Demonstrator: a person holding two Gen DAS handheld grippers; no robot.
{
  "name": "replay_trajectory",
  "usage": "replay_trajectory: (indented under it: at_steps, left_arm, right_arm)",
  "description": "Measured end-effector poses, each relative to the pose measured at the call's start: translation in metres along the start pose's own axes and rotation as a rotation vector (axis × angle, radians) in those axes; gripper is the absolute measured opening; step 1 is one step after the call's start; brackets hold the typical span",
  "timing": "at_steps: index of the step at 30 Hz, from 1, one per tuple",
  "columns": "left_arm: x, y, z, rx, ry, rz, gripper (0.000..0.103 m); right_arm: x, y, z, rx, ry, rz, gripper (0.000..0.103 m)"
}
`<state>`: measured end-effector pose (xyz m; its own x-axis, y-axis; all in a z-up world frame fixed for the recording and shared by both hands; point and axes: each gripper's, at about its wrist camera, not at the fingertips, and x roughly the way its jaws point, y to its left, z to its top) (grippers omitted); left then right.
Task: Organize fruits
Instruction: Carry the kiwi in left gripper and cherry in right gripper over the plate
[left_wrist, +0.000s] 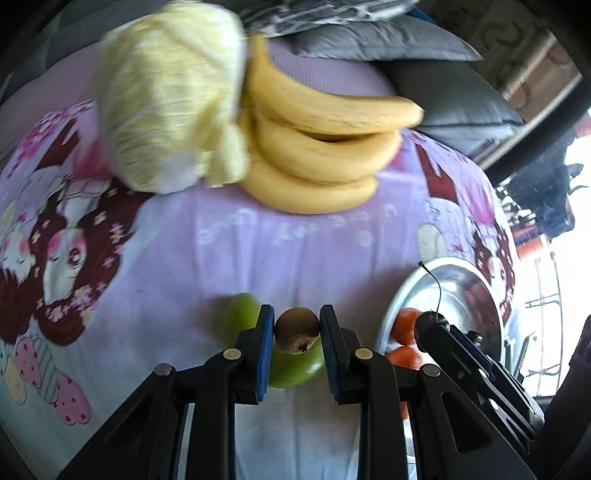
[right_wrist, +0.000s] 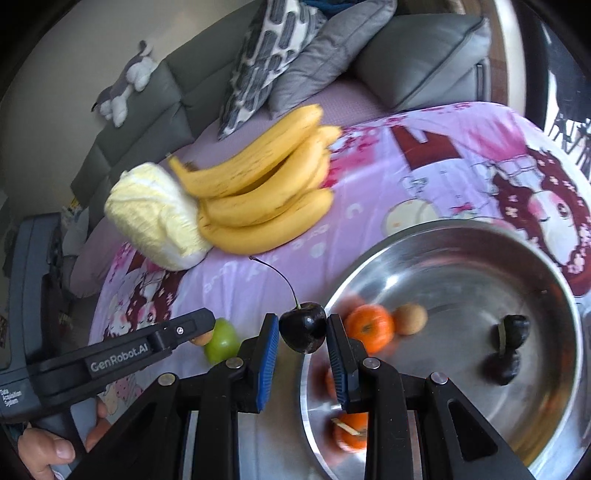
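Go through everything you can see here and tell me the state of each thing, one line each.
Left tongs: shut on small brown kiwi, lifted.
Right tongs: shut on dark stemmed cherry, beside the bowl's rim.
Round steel bowl: upright, holding oranges, a brown fruit and dark fruits.
Green apple: lying on the printed cloth.
Yellow banana bunch: lying on the cloth.
Pale cabbage: lying against the bananas.
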<state>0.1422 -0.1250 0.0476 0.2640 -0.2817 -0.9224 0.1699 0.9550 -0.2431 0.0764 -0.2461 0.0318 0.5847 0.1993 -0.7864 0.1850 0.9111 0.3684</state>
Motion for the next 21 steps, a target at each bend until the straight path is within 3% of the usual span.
replay_trajectory:
  at_steps: [8, 21]
  left_arm:
    - [0.015, -0.028, 0.008, 0.114, 0.018, -0.036, 0.026]
    - [0.036, -0.082, -0.007, 0.275, 0.086, -0.088, 0.026]
  right_arm:
    - [-0.015, -0.043, 0.009, 0.097, -0.034, -0.058, 0.029]
    - [-0.038, -0.106, 0.017, 0.238, -0.078, -0.136, 0.029]
